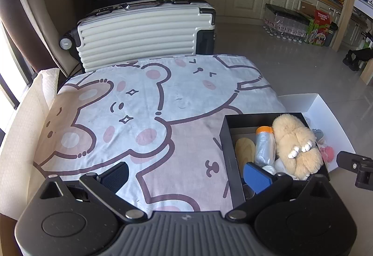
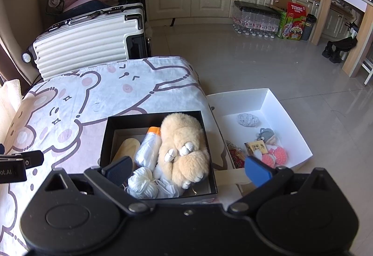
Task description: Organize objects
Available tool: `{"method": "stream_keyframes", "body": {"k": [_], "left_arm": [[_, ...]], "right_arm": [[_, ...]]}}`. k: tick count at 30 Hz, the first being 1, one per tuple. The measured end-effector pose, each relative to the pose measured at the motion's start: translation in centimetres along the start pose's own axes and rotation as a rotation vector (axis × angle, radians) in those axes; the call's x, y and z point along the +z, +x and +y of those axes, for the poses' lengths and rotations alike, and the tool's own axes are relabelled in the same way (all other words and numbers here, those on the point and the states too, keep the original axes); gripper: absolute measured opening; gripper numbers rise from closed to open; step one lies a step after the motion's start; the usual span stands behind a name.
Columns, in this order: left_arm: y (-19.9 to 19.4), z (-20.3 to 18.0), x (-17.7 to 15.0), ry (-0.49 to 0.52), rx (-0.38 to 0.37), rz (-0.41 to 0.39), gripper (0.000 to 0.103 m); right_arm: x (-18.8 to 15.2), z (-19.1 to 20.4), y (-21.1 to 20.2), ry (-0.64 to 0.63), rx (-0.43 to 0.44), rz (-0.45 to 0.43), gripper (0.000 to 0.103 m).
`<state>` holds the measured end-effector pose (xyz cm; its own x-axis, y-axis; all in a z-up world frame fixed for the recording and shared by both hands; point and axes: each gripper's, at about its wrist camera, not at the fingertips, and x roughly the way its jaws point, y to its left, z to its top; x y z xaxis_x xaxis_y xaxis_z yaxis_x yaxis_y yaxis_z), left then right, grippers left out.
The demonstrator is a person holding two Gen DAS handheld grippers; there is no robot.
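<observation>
**Between picks, both grippers empty**

Right gripper (image 2: 187, 168) and left gripper (image 1: 186, 173) hang spread wide, holding nothing. At twelve o'clock of the right one sits the rigid black box (image 2: 153, 116), crowded: white yarn (image 2: 142, 182), a furry plush (image 2: 184, 151), a crinkly bottle (image 2: 150, 148). At two o'clock, the white tray (image 2: 289, 120) holds small knitted trinkets; likely next, needing a narrow pinch.

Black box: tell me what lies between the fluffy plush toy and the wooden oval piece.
In the right wrist view, a plastic-wrapped bottle with an orange cap lies between the plush toy and the wooden oval, inside the black box.
</observation>
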<state>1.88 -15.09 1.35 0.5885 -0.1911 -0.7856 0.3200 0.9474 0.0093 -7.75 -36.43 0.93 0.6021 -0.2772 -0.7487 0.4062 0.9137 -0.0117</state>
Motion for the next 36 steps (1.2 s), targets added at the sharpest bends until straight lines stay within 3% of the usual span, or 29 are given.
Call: {"method": "stream_keyframes", "body": {"k": [36], "left_arm": [[0.26, 0.07, -0.17, 0.007, 0.000, 0.007, 0.103]], "right_arm": [[0.02, 0.05, 0.01, -0.001, -0.001, 0.001, 0.103]]}}
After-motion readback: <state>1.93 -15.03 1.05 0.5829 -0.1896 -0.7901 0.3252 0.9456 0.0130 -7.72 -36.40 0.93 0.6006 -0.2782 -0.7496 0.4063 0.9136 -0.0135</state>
